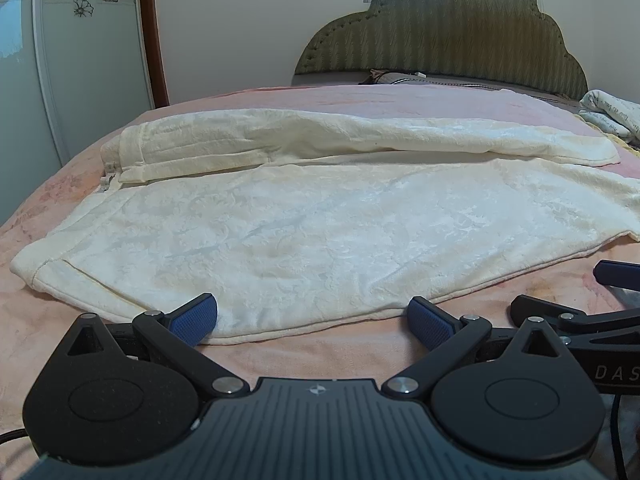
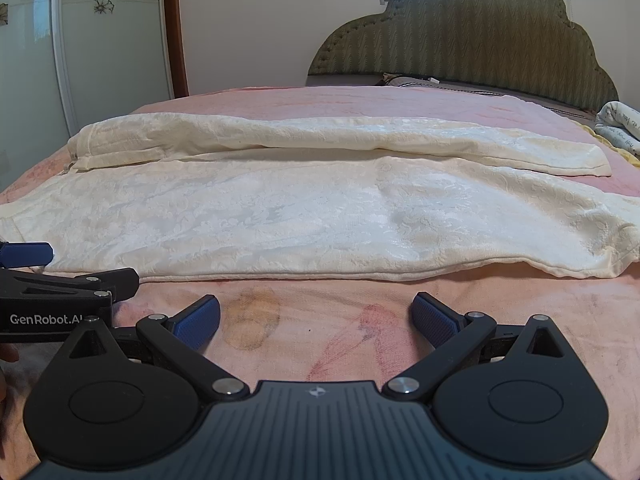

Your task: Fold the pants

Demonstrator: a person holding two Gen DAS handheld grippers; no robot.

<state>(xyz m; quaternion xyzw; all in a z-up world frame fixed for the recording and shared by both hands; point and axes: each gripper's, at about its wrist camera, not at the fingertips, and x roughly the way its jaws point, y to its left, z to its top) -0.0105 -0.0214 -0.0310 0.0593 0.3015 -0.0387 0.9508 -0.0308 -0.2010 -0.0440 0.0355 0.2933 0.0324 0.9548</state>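
Your cream textured pants [image 1: 320, 216] lie spread flat across the pink bed [image 1: 280, 94], waistband left, far leg overlapping the near one, right hem cut off by the frame, while your left tool [image 1: 314, 320] and right tool [image 2: 316, 320] gape wide, holding nothing.

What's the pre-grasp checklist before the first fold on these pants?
1. Left tool open: ok.
2. Right tool open: ok.
3. Pants spread out on the pink bedspread, both legs visible: ok.
4. Left tool at the near hem: ok, edge lies between its fingers.
5. Right tool at the fabric: not ok, it sits short of the near edge.
6. Waistband flat: cannot tell, it looks bunched.
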